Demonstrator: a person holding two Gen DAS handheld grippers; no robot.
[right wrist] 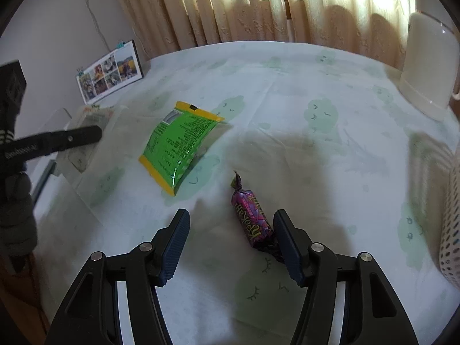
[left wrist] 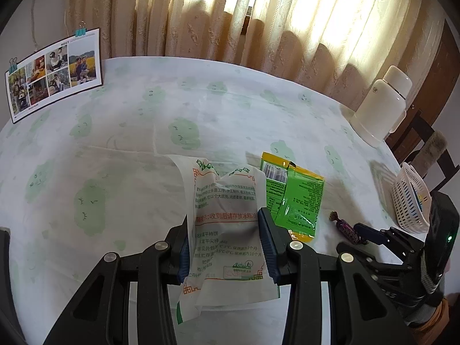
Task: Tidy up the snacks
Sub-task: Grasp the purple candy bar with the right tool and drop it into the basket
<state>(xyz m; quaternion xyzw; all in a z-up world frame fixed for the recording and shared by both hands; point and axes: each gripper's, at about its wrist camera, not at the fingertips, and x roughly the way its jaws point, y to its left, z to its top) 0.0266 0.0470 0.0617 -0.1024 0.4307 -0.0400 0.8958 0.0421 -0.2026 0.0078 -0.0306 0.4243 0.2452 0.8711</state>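
Left wrist view: the left gripper [left wrist: 225, 241] is clamped on a white snack packet [left wrist: 227, 224] printed with orange and green text; the blue pads press it from both sides and the wrapper crumples between them, its lower edge hanging over the tablecloth [left wrist: 115, 149]. Just beyond it, to the right, a green and yellow snack bag [left wrist: 296, 198] lies flat, partly hidden behind the white packet. Further right lies a purple wrapped candy [left wrist: 346, 230], with the right gripper [left wrist: 371, 234] right at it. A white perforated basket [left wrist: 409, 198] stands at the table's right edge, a white kettle [left wrist: 379, 103] farther back, and a photo calendar [left wrist: 54, 72] at the far left before the curtain [left wrist: 230, 14].

Right wrist view: the right gripper [right wrist: 231, 244] is spread wide, low over the cloth. The purple wrapped candy [right wrist: 253, 218] lies between the fingers, nearer the right one, its twisted tail touching that pad [right wrist: 287, 247]. The green and yellow snack bag [right wrist: 178, 143] lies ahead to the left, apart from the candy. The left gripper [right wrist: 77, 135] enters from the left with the white snack packet [right wrist: 92, 123], blurred here. The basket [right wrist: 451, 230] shows at the right edge.
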